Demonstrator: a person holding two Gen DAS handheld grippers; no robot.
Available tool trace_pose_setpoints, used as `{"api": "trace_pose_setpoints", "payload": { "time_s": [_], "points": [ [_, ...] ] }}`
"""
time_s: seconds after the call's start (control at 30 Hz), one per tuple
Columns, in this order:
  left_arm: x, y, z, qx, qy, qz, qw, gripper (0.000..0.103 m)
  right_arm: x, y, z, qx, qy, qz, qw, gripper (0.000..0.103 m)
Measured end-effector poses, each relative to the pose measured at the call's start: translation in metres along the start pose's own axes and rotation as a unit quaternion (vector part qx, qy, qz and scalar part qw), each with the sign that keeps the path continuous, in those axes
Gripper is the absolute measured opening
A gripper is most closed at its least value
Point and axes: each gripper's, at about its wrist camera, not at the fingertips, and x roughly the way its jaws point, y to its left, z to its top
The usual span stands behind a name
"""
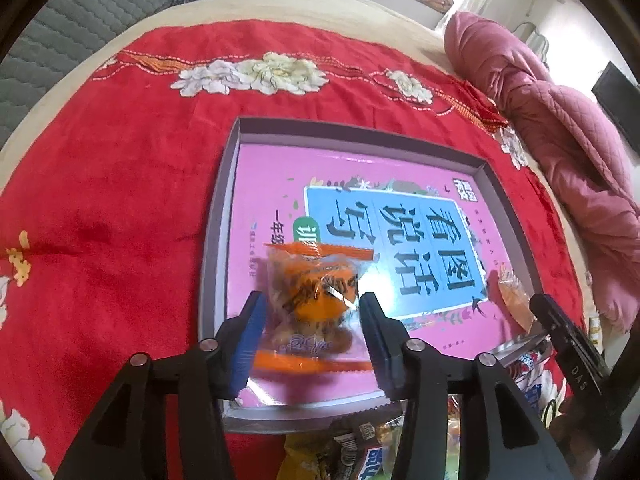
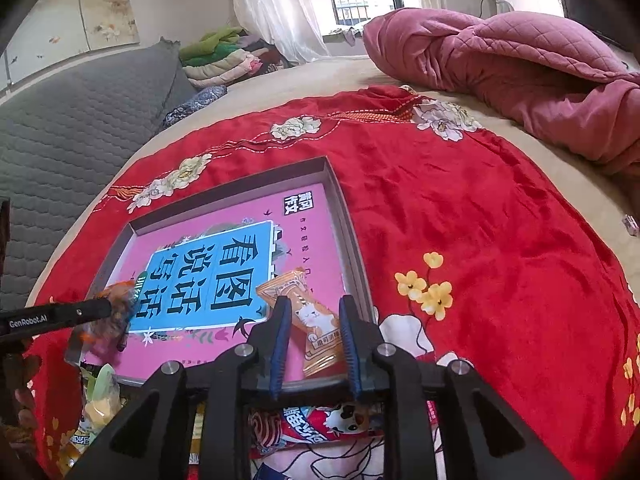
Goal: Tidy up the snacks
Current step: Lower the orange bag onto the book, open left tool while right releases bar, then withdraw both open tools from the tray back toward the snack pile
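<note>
A shallow grey box [image 1: 224, 208] with a pink printed book inside lies on the red cloth; it also shows in the right wrist view [image 2: 344, 208]. My left gripper [image 1: 312, 316] is open around a clear orange snack pack [image 1: 316, 292] over the box's near left part. My right gripper [image 2: 314, 320] is open around an orange cat-print bar [image 2: 316, 320] lying at the box's near right corner. Whether either pad touches its pack is unclear. The right gripper shows in the left wrist view [image 1: 560, 328], the left gripper in the right wrist view [image 2: 60, 314].
Several loose snack packs lie in front of the box's near edge [image 1: 360, 444] [image 2: 320, 424]. A red flowered cloth [image 2: 500, 240] covers the bed. A pink quilt [image 2: 520, 72] is bunched at the far right. A grey padded headboard [image 2: 80, 120] stands at left.
</note>
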Motion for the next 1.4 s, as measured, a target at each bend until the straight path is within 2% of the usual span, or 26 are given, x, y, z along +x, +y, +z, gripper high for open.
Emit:
{"api": "trace_pose_setpoints", "payload": {
  "time_s": [0.2,0.4,0.53,0.7,0.83,1.1,1.4],
  "points": [
    [-0.010,0.002,0.003,-0.005,-0.010,-0.007,0.9999,0.051,-0.001,0.000,0.000,0.002,0.000,0.003,1.000,0.029],
    [-0.022,0.001,0.002,-0.004,-0.020,-0.006,0.9998,0.055,-0.006,0.003,0.000,-0.004,-0.004,0.009,1.000,0.034],
    [-0.030,0.000,0.002,-0.003,-0.024,-0.005,0.9997,0.055,-0.010,0.004,0.001,-0.005,-0.008,0.009,1.000,0.043],
    [-0.043,0.005,-0.001,-0.008,-0.031,-0.006,0.9995,0.056,-0.014,0.005,0.001,-0.006,-0.010,0.009,1.000,0.047],
    [-0.051,0.010,-0.004,-0.013,-0.034,-0.006,0.9993,0.056,-0.016,0.006,-0.001,-0.007,-0.012,0.008,1.000,0.055],
    [-0.063,0.014,-0.011,-0.016,-0.039,-0.006,0.9991,0.056,-0.025,0.006,-0.001,-0.010,-0.018,0.003,1.000,0.057],
    [-0.074,0.006,-0.018,0.011,-0.048,0.008,0.9987,0.056,-0.036,0.006,-0.003,-0.008,-0.020,-0.001,1.000,0.062]
  ]
}}
